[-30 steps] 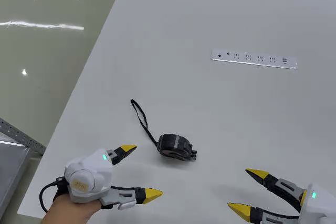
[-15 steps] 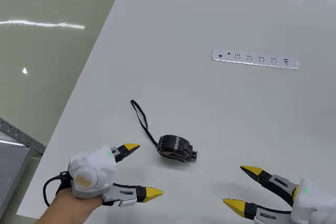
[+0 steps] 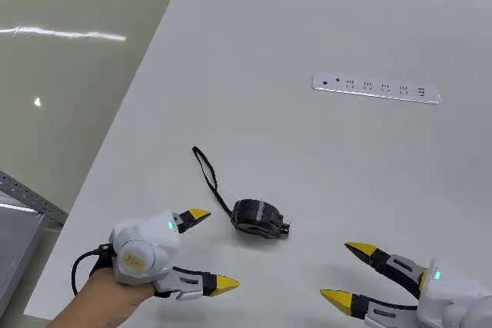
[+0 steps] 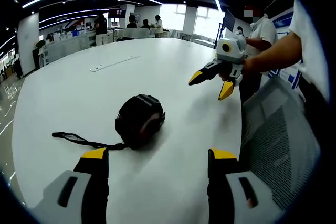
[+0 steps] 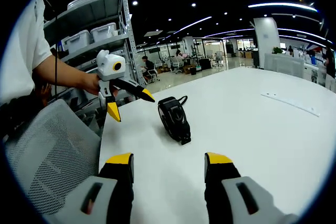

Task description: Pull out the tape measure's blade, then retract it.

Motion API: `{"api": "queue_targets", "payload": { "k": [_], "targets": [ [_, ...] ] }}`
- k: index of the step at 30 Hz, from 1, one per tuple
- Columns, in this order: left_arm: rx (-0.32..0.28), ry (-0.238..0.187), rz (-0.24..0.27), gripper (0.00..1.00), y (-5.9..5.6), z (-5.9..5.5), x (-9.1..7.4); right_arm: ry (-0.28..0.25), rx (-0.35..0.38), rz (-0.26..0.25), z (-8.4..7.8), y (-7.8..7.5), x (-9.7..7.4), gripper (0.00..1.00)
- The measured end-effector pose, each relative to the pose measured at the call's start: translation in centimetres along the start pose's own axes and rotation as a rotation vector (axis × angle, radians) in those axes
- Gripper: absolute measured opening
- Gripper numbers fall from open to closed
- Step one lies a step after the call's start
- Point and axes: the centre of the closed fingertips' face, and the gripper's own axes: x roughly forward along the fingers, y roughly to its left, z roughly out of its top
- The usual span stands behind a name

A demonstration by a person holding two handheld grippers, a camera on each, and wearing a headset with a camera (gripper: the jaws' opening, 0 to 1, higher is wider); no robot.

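Tape measure [image 3: 259, 218] sits loose on the counter [image 3: 307, 21] between my left claw [image 3: 216, 249] and right claw [image 3: 341, 271], both wide open, so a clumsy pinch could skid it.

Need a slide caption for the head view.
Left hand-held gripper and right hand-held gripper, both open, flank a black tape measure on a white table.

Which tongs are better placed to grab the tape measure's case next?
Left, likely. The left tongs are open and close to the tape measure on its strap side. The right tongs are farther off, facing the blade tip, better for pulling.
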Motion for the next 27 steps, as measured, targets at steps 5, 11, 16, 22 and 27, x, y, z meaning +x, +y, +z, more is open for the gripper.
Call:
{"api": "queue_targets", "payload": {
  "k": [5,11,16,22,27],
  "targets": [
    [0.011,0.008,-0.006,0.75,0.3,0.0,0.2,-0.001,0.002,0.008,0.1,0.0,0.7,0.54],
    [0.025,0.017,-0.01,0.74,0.8,0.1,0.4,0.0,-0.002,0.023,0.3,-0.1,1.3,0.54],
    [0.039,0.023,-0.014,0.74,1.1,0.4,0.9,-0.008,0.002,0.024,0.5,-0.4,1.7,0.53],
    [0.045,0.013,-0.019,0.73,1.4,0.9,1.4,-0.008,0.006,0.034,0.7,-0.4,2.3,0.53],
    [0.053,0.018,-0.025,0.73,1.7,0.9,1.6,-0.004,0.002,0.05,0.6,-0.3,2.7,0.54]
  ]
}}
